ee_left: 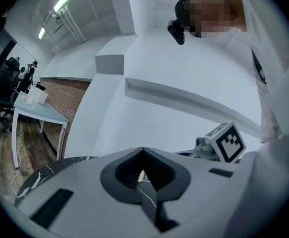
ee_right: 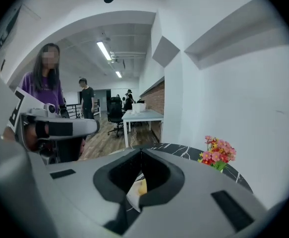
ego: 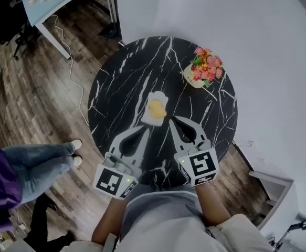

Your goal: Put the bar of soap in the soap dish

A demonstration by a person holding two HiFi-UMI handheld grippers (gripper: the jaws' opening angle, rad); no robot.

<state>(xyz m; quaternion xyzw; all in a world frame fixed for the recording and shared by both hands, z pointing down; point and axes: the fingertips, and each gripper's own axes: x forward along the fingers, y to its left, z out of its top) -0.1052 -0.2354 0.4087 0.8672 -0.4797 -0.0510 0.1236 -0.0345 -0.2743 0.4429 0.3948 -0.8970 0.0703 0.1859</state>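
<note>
— Grey jaws on the right gripper (ego: 170, 121) are sitting pressed together with nothing between them. Are you seeing that too?

— Yes, the tips are meeting just below the middle of the head view, and the pinch is empty. The left gripper (ego: 145, 126) is doing the same at lower centre: jaws closed on each other, carrying nothing.

— So where is the soap sitting?

— Right ahead of both tips. The yellow bar of soap (ego: 156, 108) is lying inside the white soap dish (ego: 162, 95), dead centre of the frame. The right gripper view is showing it too, peeking through the notch behind the closed jaws.

— Is either gripper touching the dish?

— The tips are ending just beside its near edge. From up here I cannot tell whether there is contact.

— Then I am judging the job as good as finished: soap in the dish, both grippers empty.

— Agreed, and nothing looks left beyond pulling the hands away. The dish is resting near the middle of the black marbled table (ego: 126, 77), well apart from the pink and red flowers (ego: 207, 67) at the upper right.

— And somebody in jeans (ego: 37, 161) is standing by at the left edge, clear of the table.
</note>
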